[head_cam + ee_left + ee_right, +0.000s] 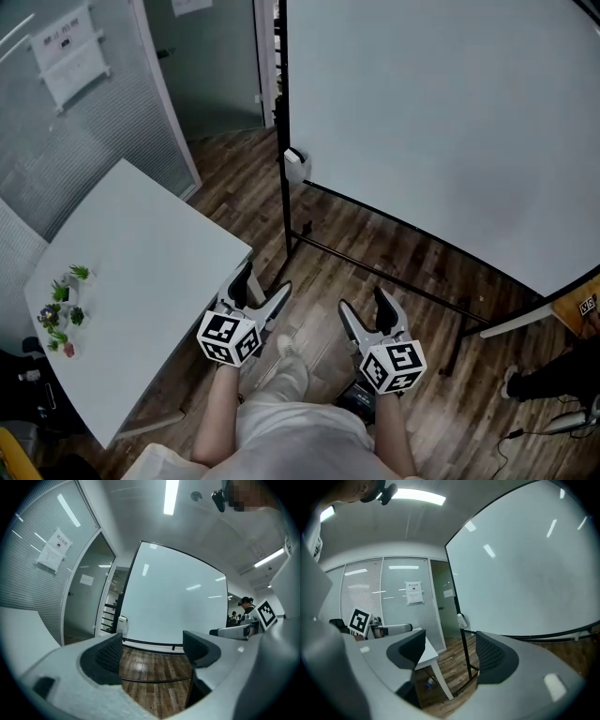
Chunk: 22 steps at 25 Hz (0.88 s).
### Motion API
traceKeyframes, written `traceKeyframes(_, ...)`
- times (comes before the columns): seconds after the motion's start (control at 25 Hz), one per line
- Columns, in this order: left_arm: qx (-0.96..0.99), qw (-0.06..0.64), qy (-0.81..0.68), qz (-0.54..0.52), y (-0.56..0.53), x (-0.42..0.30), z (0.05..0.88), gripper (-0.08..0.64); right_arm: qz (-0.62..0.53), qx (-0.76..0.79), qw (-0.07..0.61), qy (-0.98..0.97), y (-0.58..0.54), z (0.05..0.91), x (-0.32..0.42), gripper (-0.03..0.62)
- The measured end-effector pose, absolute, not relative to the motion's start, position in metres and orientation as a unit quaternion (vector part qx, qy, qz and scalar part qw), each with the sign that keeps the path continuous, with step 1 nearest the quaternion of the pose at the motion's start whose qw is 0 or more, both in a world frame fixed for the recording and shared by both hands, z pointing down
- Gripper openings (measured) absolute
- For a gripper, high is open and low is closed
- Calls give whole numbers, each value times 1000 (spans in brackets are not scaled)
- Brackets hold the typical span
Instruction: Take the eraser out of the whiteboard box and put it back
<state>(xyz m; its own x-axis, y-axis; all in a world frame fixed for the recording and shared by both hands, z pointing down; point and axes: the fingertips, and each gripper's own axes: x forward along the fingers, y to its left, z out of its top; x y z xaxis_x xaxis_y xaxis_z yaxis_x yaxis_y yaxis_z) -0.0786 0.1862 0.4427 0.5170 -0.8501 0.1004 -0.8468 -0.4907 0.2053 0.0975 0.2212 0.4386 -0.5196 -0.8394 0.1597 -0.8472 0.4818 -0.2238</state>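
Right tool (363,300) empty; plants (64,314) only overhead.

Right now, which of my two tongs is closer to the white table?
The left tongs: they hang right beside the corner of the table, while the right tongs are out over the wooden floor, toward the whiteboard.

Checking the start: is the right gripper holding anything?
No, the right gripper is open, only floor and a table leg visible between its fingers.

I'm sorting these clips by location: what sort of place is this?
Most likely an office meeting room: a large freestanding whiteboard, a white table, and a ribbed glass partition with a posted notice.
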Motion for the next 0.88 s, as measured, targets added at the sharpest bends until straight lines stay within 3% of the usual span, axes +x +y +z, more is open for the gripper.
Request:
traceKeyframes(0.44,883,147,-446,5,-2,-97,449,385,152,501,39,-851,36,441,61,339)
traceKeyframes(0.88,887,146,-439,-1,-104,-116,459,370,159,505,59,-846,-59,462,33,339)
